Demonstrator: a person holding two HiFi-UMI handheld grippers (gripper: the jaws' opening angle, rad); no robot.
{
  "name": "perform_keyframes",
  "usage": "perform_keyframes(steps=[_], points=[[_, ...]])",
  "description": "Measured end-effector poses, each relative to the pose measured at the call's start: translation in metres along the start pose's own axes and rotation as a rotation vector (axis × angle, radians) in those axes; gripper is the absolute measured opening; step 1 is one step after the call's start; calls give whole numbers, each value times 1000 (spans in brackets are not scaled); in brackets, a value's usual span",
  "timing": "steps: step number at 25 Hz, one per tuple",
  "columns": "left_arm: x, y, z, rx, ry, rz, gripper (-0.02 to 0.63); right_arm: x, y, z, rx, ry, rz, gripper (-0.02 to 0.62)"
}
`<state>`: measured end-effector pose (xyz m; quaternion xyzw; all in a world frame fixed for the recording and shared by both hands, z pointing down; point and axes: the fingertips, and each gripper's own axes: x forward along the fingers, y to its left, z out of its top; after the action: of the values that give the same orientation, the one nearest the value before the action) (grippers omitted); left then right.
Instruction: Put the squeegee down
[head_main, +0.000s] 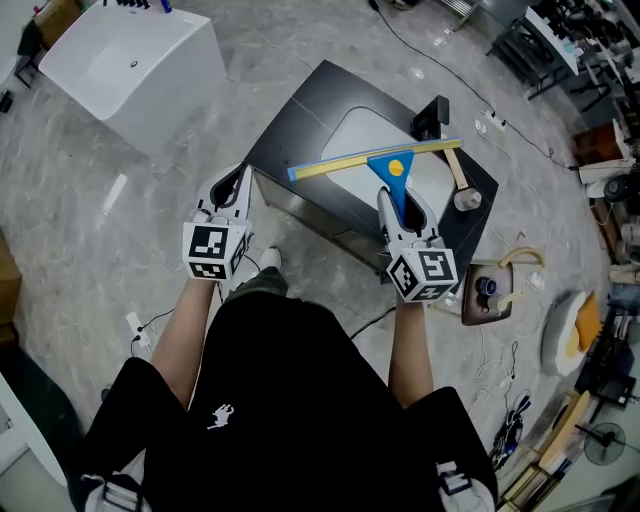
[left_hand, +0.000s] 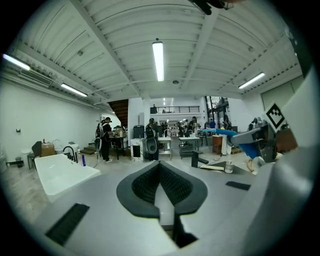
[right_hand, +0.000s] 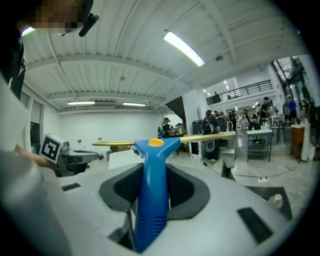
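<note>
Head view: squeegee (head_main: 392, 165) up over the black counter (head_main: 300, 115) at frame centre, blue handle pinched in the right gripper (head_main: 396, 200), yellow blade lying crosswise above the pale basin (head_main: 355, 130). Left gripper (head_main: 240, 182) at centre left, over the counter's near-left corner, well apart from the tool. Judged step: bringing the tool in, set-down not yet done. Next move: lower until blade and handle rest flat, then part the jaws and back off. Mallet (head_main: 458, 180) and dark faucet (head_main: 432, 115) crowding the counter's right end. More bare top left of the basin. Near edge close under both grippers, so a short drop could tip the tool off.

Left gripper view: pads (left_hand: 145, 185) pressed together at lower centre, nothing between them. White tub (left_hand: 60, 172) at lower left, well clear.

Right gripper view: jaws clamped on the blue handle at lower centre, blade level across mid-frame beyond the tips. Counter corner at lower right.
</note>
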<state>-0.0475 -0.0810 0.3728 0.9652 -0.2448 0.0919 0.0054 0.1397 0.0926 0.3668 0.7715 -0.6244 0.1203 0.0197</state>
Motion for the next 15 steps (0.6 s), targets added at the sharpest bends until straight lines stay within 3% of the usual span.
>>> perform_keyframes(steps=[10,15], points=[[51,53,4,-12,-10,-47,3,65,0,10,-29,38,-37,132],[64,84,1,-9,-13,-30,3,97,4,15,-41,34,-26,132]])
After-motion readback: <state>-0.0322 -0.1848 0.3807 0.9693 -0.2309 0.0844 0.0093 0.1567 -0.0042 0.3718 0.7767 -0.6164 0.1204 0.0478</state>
